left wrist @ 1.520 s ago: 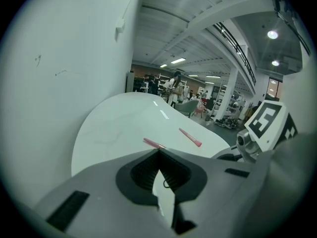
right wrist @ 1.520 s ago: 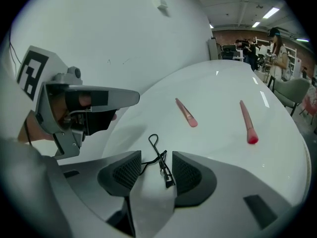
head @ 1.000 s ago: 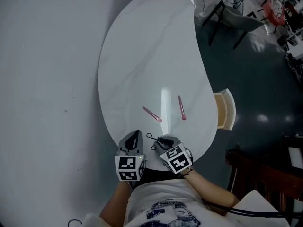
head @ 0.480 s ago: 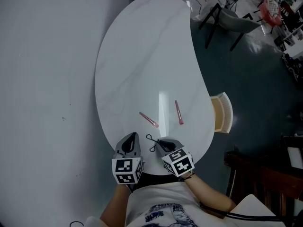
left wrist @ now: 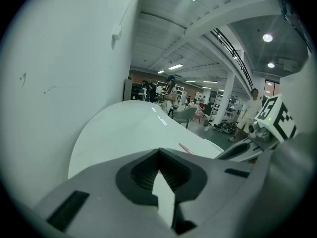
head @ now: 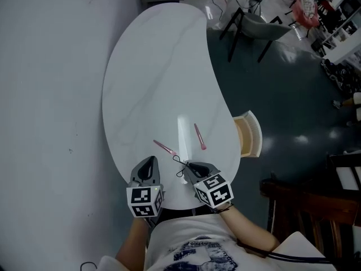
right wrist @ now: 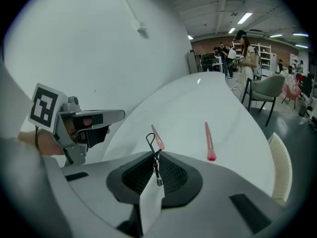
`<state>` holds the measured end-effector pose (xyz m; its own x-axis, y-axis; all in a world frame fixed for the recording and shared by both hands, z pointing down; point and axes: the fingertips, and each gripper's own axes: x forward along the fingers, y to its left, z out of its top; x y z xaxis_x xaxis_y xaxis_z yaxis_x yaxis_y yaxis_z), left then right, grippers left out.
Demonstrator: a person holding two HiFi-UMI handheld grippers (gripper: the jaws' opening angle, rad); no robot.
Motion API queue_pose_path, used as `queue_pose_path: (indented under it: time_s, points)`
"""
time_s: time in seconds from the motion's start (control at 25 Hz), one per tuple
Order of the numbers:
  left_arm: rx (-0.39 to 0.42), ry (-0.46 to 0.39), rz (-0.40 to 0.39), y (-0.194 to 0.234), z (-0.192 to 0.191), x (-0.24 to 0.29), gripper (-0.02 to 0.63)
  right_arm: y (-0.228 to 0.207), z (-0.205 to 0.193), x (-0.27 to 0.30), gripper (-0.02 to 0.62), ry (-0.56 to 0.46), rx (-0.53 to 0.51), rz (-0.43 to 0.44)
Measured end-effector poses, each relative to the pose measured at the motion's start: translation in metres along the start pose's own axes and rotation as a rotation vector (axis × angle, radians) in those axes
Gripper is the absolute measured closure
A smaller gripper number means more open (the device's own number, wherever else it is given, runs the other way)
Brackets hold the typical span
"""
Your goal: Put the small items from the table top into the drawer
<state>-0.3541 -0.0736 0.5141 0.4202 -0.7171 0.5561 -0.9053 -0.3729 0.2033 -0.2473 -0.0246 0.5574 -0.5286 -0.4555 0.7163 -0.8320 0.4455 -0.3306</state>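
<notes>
Tabletop (head: 163,66), white, beside grey wall (head: 45,95)

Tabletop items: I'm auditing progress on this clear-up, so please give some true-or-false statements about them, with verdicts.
1. The right gripper is shut on a black wire clip. True; its jaws have just been closing on it.
2. Two pink clips lie on the table. True.
3. The drawer is closed. False: it stands open.
4. The left gripper holds a pink clip. False: its jaws are shut on nothing.
</notes>
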Motion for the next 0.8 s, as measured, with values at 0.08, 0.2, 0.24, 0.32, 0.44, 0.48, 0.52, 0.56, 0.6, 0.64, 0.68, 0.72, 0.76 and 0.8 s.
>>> queue_pose_path:
  time_s: [0.08,0.2,0.24,0.32,0.44,0.48,0.52,0.56,0.6,0.64,0.68,0.72,0.76,0.8]
  points:
    - [0.011,-0.007,-0.011,-0.008,0.007,0.000,0.586,-0.004,0.009,-0.011,0.545,-0.027,0.002,-0.013]
    - [0.032,-0.012,-0.025,-0.024,0.015,0.005,0.586,-0.013,0.020,-0.025,0.546,-0.063,0.008,-0.021]
    - [0.039,-0.013,-0.029,-0.030,0.016,0.006,0.586,-0.017,0.022,-0.030,0.545,-0.074,0.009,-0.023]
    - [0.055,-0.014,-0.033,-0.044,0.019,0.012,0.586,-0.028,0.024,-0.039,0.545,-0.093,0.013,-0.023]
    - [0.071,-0.011,-0.031,-0.064,0.020,0.028,0.586,-0.051,0.021,-0.049,0.545,-0.109,0.026,-0.019]
    - [0.074,-0.011,-0.028,-0.072,0.021,0.033,0.586,-0.059,0.019,-0.053,0.545,-0.110,0.027,-0.017]
    - [0.075,-0.011,-0.024,-0.080,0.021,0.036,0.586,-0.066,0.018,-0.058,0.545,-0.111,0.028,-0.013]
    - [0.075,-0.011,-0.021,-0.089,0.022,0.038,0.586,-0.073,0.016,-0.065,0.545,-0.113,0.028,-0.009]
    - [0.078,-0.011,-0.019,-0.099,0.022,0.041,0.586,-0.079,0.014,-0.072,0.545,-0.117,0.028,-0.006]
    - [0.082,-0.011,-0.018,-0.110,0.023,0.043,0.586,-0.087,0.012,-0.080,0.545,-0.120,0.027,-0.004]
    - [0.087,-0.012,-0.019,-0.121,0.023,0.045,0.586,-0.094,0.009,-0.088,0.545,-0.124,0.027,-0.004]
    - [0.089,-0.014,-0.021,-0.133,0.024,0.048,0.586,-0.103,0.007,-0.096,0.545,-0.127,0.028,-0.006]
    - [0.091,-0.017,-0.024,-0.145,0.025,0.050,0.586,-0.111,0.005,-0.104,0.545,-0.131,0.031,-0.009]
    - [0.092,-0.020,-0.028,-0.157,0.026,0.053,0.586,-0.120,0.003,-0.112,0.545,-0.136,0.034,-0.013]
